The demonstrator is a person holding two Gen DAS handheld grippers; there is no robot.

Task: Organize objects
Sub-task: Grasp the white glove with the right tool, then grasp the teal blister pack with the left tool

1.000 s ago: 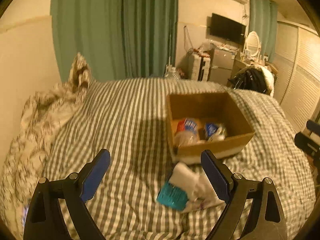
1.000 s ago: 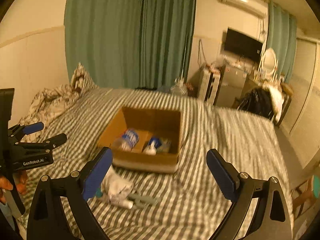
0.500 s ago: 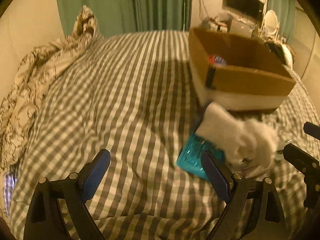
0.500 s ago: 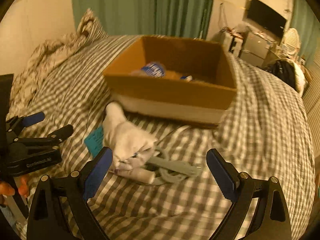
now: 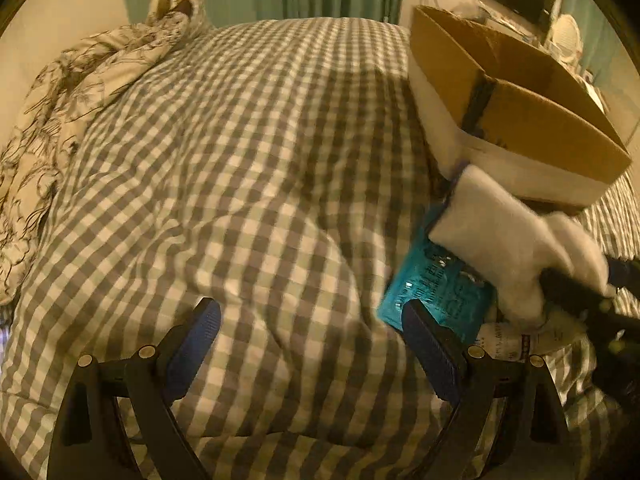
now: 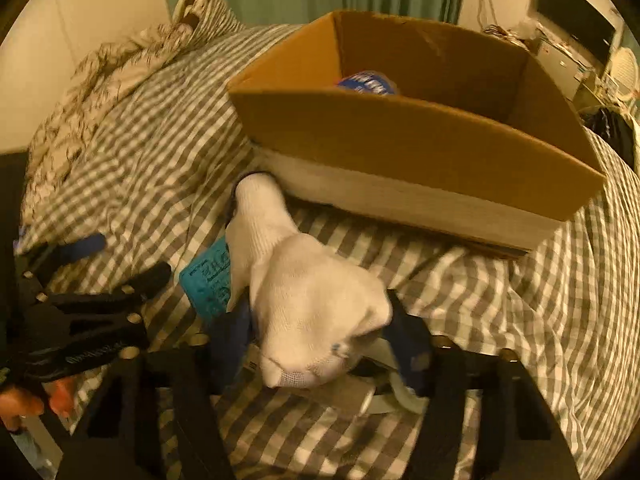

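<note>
Right tool (image 6: 320,332) was closing around the white knit glove (image 6: 308,304); glove sat between the pads, which looked to be just meeting the fabric, firm grip not confirmed. Left tool (image 5: 308,344) stood wide open over bare checked bedspread (image 5: 240,160), holding nothing, its right pad just beside the teal packet (image 5: 436,288).

Glove lay on the bed in front of the cardboard box (image 6: 400,132), draped over the packet and a grey plastic piece (image 6: 396,396).

Risks, as I read it:
- Glove is soft, baggy knit: pads may pinch one loose fold and it slips out on lift.
- Packet is slick film, may snag and drag along.
- Bedding is soft and rumpled, no firm backing.
- Box wall is tall, stiff corrugated card; a dangling cuff could catch its rim.
</note>
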